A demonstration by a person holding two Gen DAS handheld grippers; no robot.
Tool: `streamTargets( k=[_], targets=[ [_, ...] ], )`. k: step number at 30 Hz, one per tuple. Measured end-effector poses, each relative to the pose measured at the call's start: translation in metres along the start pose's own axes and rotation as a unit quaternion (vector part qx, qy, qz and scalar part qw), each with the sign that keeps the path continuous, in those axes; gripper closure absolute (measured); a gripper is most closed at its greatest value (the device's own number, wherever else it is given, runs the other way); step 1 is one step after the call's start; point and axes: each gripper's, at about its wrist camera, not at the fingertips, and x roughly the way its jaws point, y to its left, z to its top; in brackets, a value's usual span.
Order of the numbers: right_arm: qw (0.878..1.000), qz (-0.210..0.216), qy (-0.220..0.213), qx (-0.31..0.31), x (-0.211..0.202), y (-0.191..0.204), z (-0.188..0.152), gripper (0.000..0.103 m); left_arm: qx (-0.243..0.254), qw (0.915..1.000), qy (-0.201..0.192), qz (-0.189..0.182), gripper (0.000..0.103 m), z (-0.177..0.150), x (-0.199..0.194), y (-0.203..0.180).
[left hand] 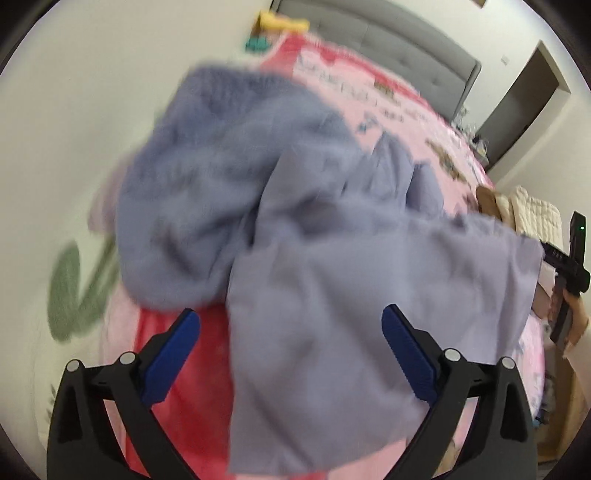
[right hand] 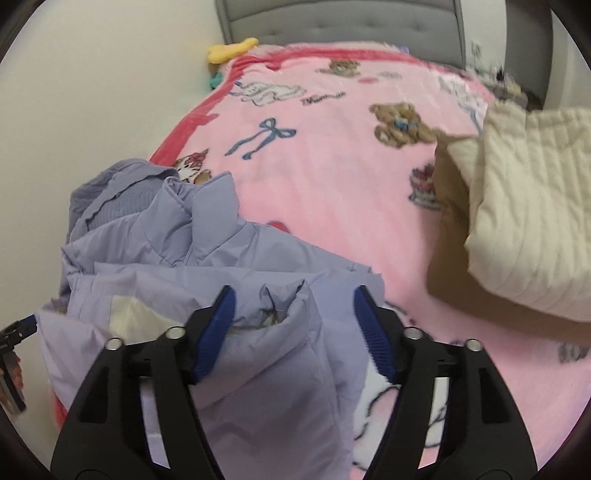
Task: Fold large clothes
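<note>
On pink blanket (right hand: 332, 184), lilac jacket (right hand: 221, 258), grey headboard (right hand: 332, 26), cream wall (right hand: 92, 92)

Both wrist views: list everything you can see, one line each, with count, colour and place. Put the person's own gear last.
Jacket: one, lavender, crumpled at the near left of the bed, collar away from the cameras.
Blanket: one, pink with a red border, bear and bow prints, covering the bed.
Quilted garment: one, cream, piled at the right edge of the bed.
Brown item: one, tan, under the cream pile; what it is cannot be told.
Headboard: one, grey, tufted, at the far end.
Soft toy: one, yellow, far left corner by the wall.
Doorway: one, dark, far right.
Left gripper: jaws open over the jacket.
Right gripper: jaws open, a jacket fold between them, not pinched.
</note>
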Motion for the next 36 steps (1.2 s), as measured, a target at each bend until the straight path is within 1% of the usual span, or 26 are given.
streamTargets(
  k=[1,2,3,4,6,7,8,10,11,12,14,15,17,19,21,24,25,28,30,32,33,34,35,36],
  targets=[
    [1.000,0.004,-0.001,-0.003,-0.003,0.000,-0.001,0.033,-0.020,0.9990,0.024,-0.032,0.006,-0.005,0.008,0.012],
    [1.000,0.006,-0.007,-0.005,-0.006,0.002,-0.004,0.031,-0.032,0.9978,0.029,-0.049,0.006,-0.008,0.012,0.017],
    [1.000,0.012,-0.011,-0.006,-0.009,0.004,-0.007,0.031,-0.048,0.9954,0.032,-0.077,0.006,-0.012,0.018,0.025],
    [1.000,0.015,-0.013,-0.006,-0.009,0.004,-0.009,0.030,-0.057,0.9932,0.034,-0.095,0.006,-0.015,0.023,0.030],
    [0.999,0.026,-0.019,-0.004,-0.012,0.005,-0.016,0.028,-0.066,0.9912,0.038,-0.108,0.006,-0.017,0.032,0.035],
    [0.999,0.035,-0.024,0.003,-0.011,0.002,-0.023,0.022,-0.071,0.9901,0.043,-0.113,0.006,-0.017,0.037,0.037],
    [0.999,0.040,-0.024,0.005,-0.010,0.001,-0.027,0.019,-0.074,0.9889,0.049,-0.119,0.006,-0.017,0.041,0.037],
    [0.998,0.061,-0.017,0.011,-0.006,-0.005,-0.038,0.019,-0.081,0.9845,0.060,-0.144,0.006,-0.018,0.051,0.039],
    [0.997,0.073,-0.016,0.015,-0.004,-0.008,-0.044,0.019,-0.082,0.9841,0.059,-0.146,0.007,-0.019,0.054,0.039],
    [0.996,0.082,-0.017,0.018,-0.003,-0.011,-0.050,0.019,-0.082,0.9837,0.056,-0.150,0.011,-0.019,0.055,0.039],
    [0.996,0.090,-0.019,0.021,-0.001,-0.017,-0.057,0.015,-0.090,0.9825,0.049,-0.155,0.012,-0.021,0.057,0.040],
    [0.995,0.090,-0.023,0.025,0.000,-0.021,-0.060,0.014,-0.102,0.9807,0.042,-0.161,0.012,-0.023,0.056,0.042],
    [0.993,0.107,-0.023,0.037,0.001,-0.029,-0.063,0.012,-0.112,0.9798,0.026,-0.164,0.015,-0.030,0.051,0.042],
    [0.991,0.125,-0.022,0.046,0.001,-0.035,-0.064,0.012,-0.121,0.9791,0.005,-0.163,0.022,-0.037,0.044,0.044],
    [0.989,0.137,-0.026,0.041,-0.002,-0.039,-0.066,0.012,-0.130,0.9761,-0.005,-0.174,0.025,-0.045,0.039,0.046],
    [0.989,0.143,-0.032,0.033,-0.010,-0.042,-0.069,0.011,-0.142,0.9713,0.000,-0.191,0.025,-0.053,0.039,0.050],
    [0.988,0.149,-0.026,0.026,-0.011,-0.044,-0.072,0.010,-0.142,0.9707,0.004,-0.194,0.025,-0.055,0.040,0.050],
    [0.989,0.149,0.006,0.014,-0.002,-0.046,-0.079,0.010,-0.148,0.9676,0.019,-0.204,0.025,-0.060,0.043,0.055],
    [0.987,0.157,0.017,0.023,0.004,-0.049,-0.085,0.010,-0.157,0.9644,0.028,-0.211,0.025,-0.064,0.045,0.057],
    [0.981,0.183,0.032,0.051,0.016,-0.051,-0.089,0.010,-0.154,0.9633,0.032,-0.217,0.024,-0.067,0.046,0.056],
    [0.978,0.192,0.043,0.063,0.024,-0.051,-0.089,0.012,-0.153,0.9627,0.039,-0.220,0.024,-0.069,0.048,0.055],
    [0.977,0.197,0.052,0.068,0.028,-0.051,-0.090,0.023,-0.154,0.9613,0.046,-0.224,0.024,-0.069,0.050,0.056],
    [0.971,0.214,0.066,0.079,0.038,-0.048,-0.092,0.046,-0.159,0.9586,0.057,-0.229,0.024,-0.070,0.054,0.057],
    [0.973,0.203,0.069,0.080,0.042,-0.046,-0.093,0.054,-0.167,0.9562,0.064,-0.231,0.024,-0.073,0.057,0.058]
  ],
)
